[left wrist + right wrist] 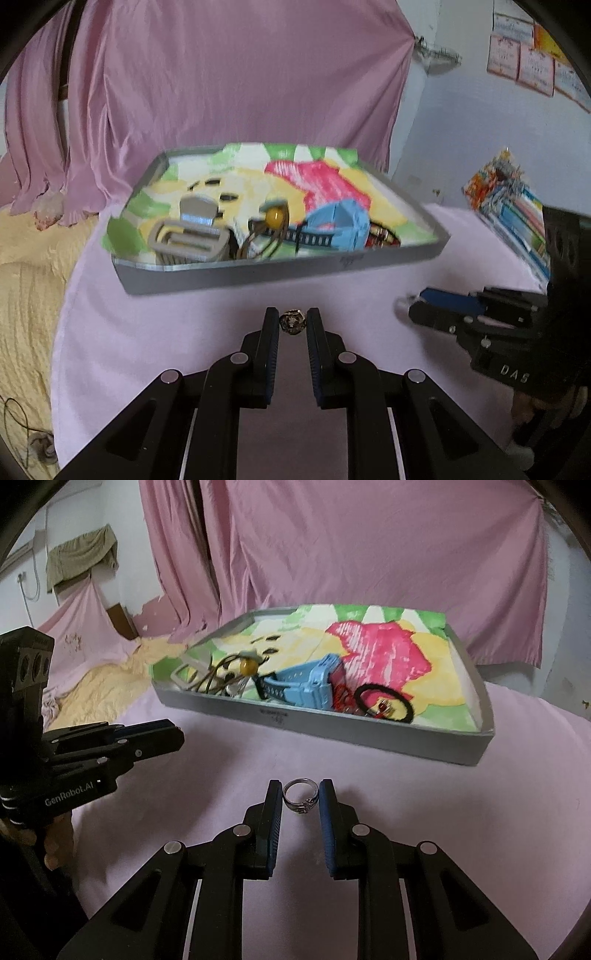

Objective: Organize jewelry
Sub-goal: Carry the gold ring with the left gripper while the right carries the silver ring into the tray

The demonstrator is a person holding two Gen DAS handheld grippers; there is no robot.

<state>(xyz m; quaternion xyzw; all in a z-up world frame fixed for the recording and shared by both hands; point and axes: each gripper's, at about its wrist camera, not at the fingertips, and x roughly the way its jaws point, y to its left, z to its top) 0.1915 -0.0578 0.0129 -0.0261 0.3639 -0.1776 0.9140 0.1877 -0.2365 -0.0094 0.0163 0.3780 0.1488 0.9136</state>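
The left gripper (pixel 292 323) pinches a small ornament (pixel 292 322) between its tips. The right gripper (pixel 301 797) grips a silver ring (pixel 301 796) above the pink cloth (pixel 480 812). Beyond both sits the grey tray (pixel 332 727) (watch and hair tie inside).

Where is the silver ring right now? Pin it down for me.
In the right wrist view, the silver ring sits between the fingertips of the right gripper, above the pink cloth and in front of the grey tray.
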